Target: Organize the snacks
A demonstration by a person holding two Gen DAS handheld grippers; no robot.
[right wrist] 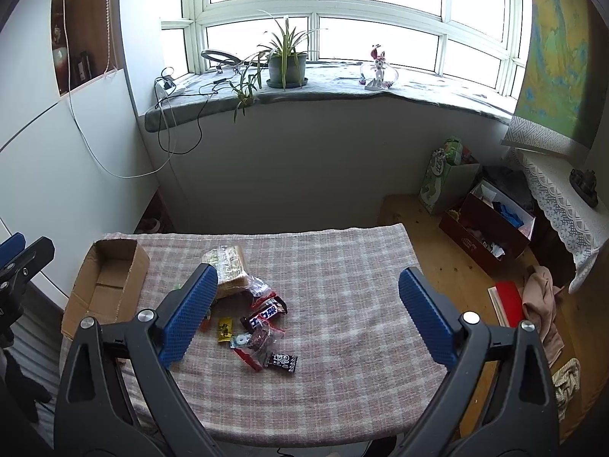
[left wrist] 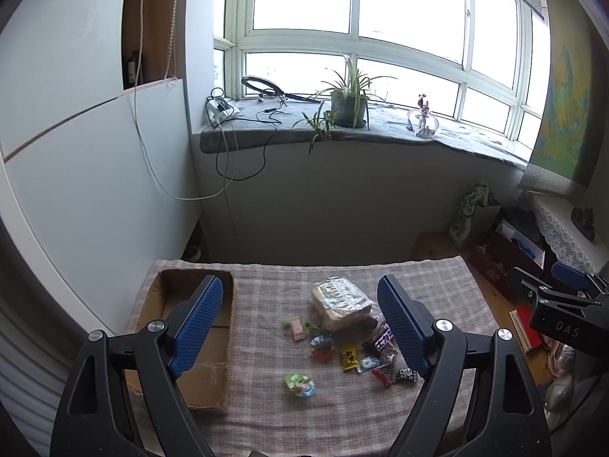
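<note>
While both claws gape, one cardboard box (right wrist: 110, 278), perhaps ten snacks (right wrist: 262, 327).

Before me, small bright-wrapped snack packets (right wrist: 255, 327) lie heaped mid-cloth beside a clear-wrapped block of pale biscuits (left wrist: 340, 299); an open brown cardboard box (left wrist: 198, 342) sits empty at the left edge.

cardboard box (right wrist: 110, 285) open-topped, snack pile (right wrist: 255, 316) mid-table

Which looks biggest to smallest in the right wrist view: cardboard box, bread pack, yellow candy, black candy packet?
1. cardboard box
2. bread pack, partly hidden behind the gripper's finger
3. black candy packet
4. yellow candy

The last two look close, and the black packet lies nearer the camera, so that order is unsure.
</note>
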